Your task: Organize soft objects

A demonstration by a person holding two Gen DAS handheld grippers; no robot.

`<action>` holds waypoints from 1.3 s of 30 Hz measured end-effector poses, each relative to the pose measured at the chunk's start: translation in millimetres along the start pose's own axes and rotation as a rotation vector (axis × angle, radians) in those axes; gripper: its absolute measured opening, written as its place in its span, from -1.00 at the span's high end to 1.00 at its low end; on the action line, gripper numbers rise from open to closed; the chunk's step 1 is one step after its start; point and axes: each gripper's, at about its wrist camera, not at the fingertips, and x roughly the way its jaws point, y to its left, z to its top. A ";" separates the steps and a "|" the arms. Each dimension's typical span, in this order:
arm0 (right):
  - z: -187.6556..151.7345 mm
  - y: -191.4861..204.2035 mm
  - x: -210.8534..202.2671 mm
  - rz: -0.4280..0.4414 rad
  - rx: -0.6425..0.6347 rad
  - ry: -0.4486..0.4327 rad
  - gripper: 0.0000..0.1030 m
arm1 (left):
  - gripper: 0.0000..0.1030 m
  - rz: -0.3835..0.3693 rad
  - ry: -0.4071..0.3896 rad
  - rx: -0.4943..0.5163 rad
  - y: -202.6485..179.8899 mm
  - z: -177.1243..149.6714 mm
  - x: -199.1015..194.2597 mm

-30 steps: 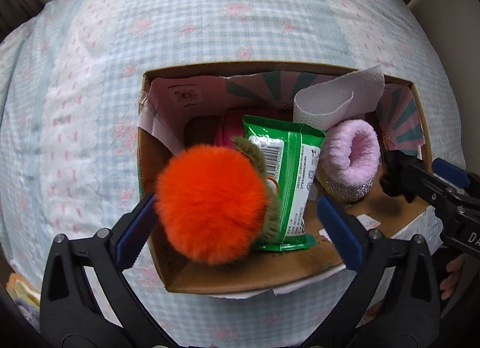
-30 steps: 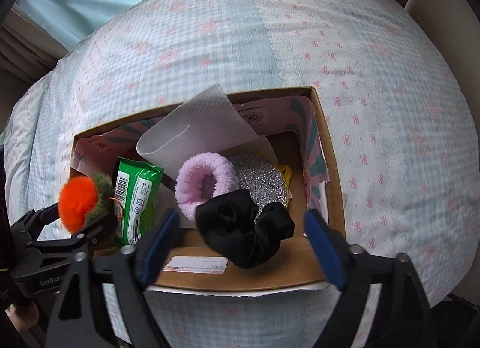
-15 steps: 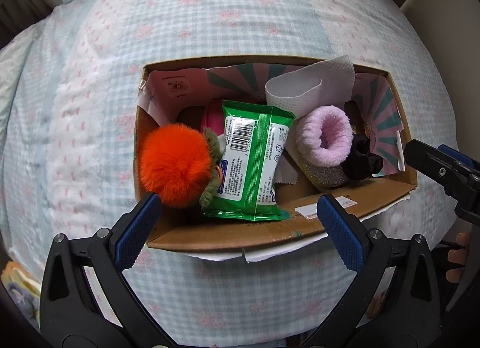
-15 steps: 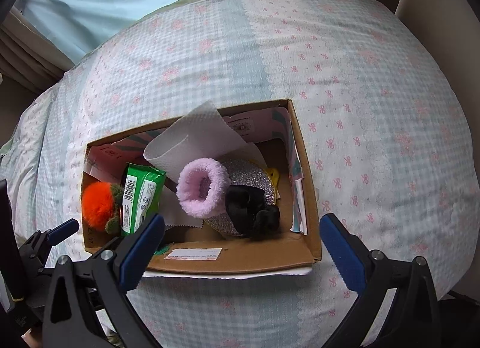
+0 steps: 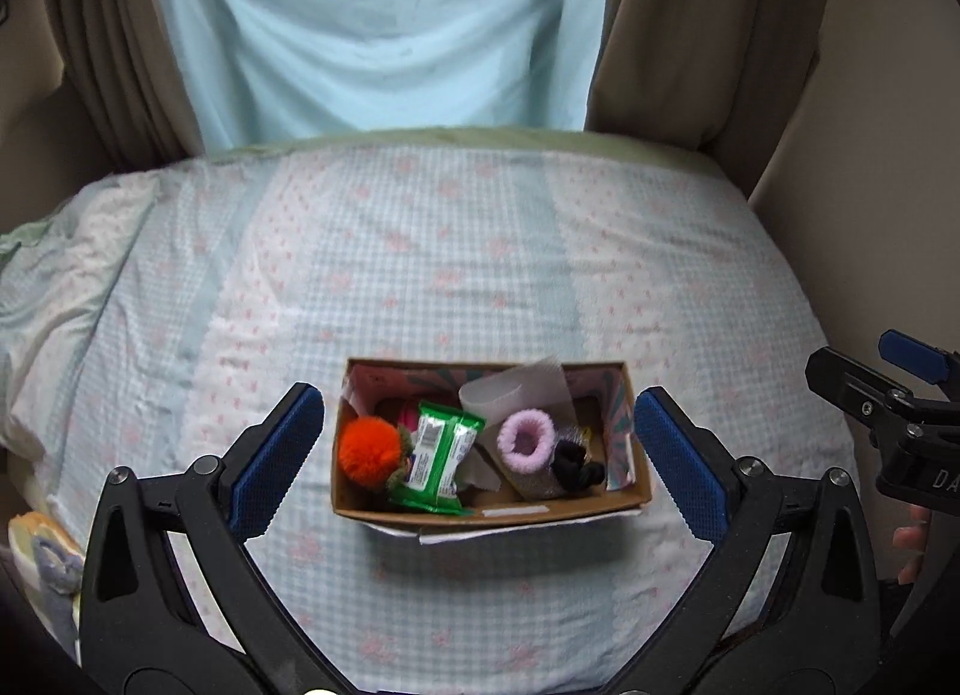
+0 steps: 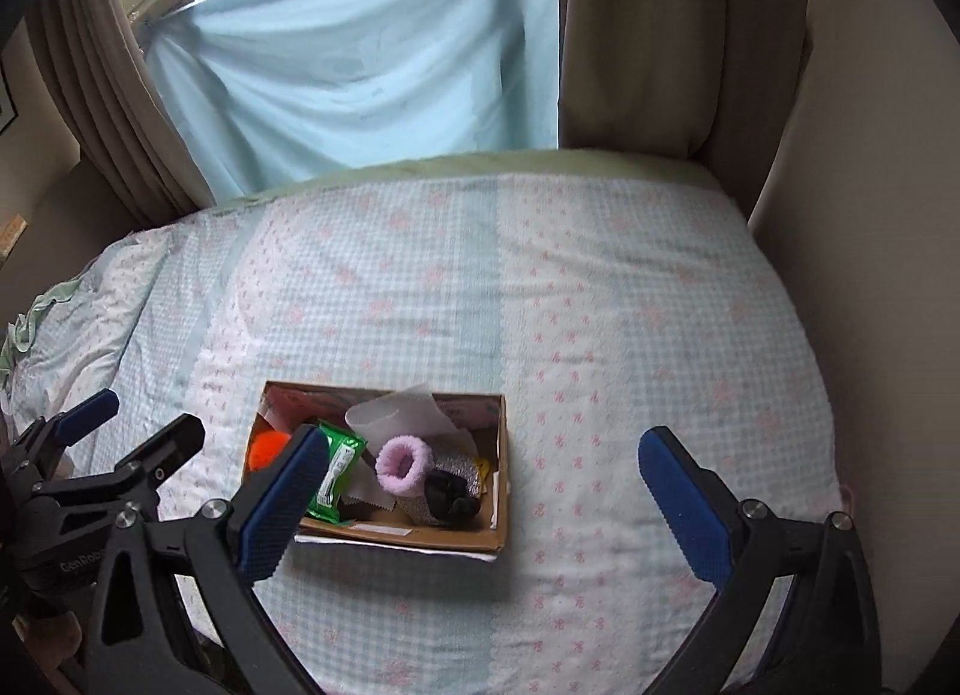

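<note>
I see both the left tongs (image 5: 479, 446) and right tongs (image 6: 477, 488) spread wide, holding nothing. The cardboard box (image 5: 492, 509) sits on the bed (image 5: 420, 251). It contains the orange pompom (image 5: 367, 448), green packet (image 5: 441, 458), pink scrunchie (image 5: 527, 441) and black scrunchie (image 5: 577, 466).

A checked bedspread (image 6: 540, 299) covers the bed below a pale blue sheet (image 6: 360, 65) and brown curtains (image 6: 648, 23)

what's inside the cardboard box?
Cardboard box holds orange pompom, green wipes packet, white paper sheet, pink fuzzy scrunchie, black scrunchie. Box floor mostly covered.
</note>
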 end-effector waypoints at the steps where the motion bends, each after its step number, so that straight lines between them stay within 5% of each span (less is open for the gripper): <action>1: 6.6 -1.4 -17.1 -0.006 -0.015 -0.038 -0.99 | -1.00 -0.007 -0.062 -0.003 -4.1 6.7 -23.2; 7: 29.3 -10.7 -98.1 -0.058 -0.049 -0.241 -0.99 | -1.00 0.013 -0.312 -0.015 -19.3 32.7 -124.5; 14: 24.2 -22.9 -129.3 -0.066 -0.029 -0.328 -0.99 | -1.00 0.056 -0.466 -0.006 -30.1 33.1 -185.1; 23: 14.3 -30.7 -143.9 -0.079 -0.008 -0.377 -0.99 | -1.00 0.081 -0.530 -0.006 -39.2 22.5 -201.8; 39: 6.0 -30.7 -155.2 -0.110 -0.008 -0.413 -0.99 | -1.00 0.088 -0.526 0.013 -43.1 10.3 -202.9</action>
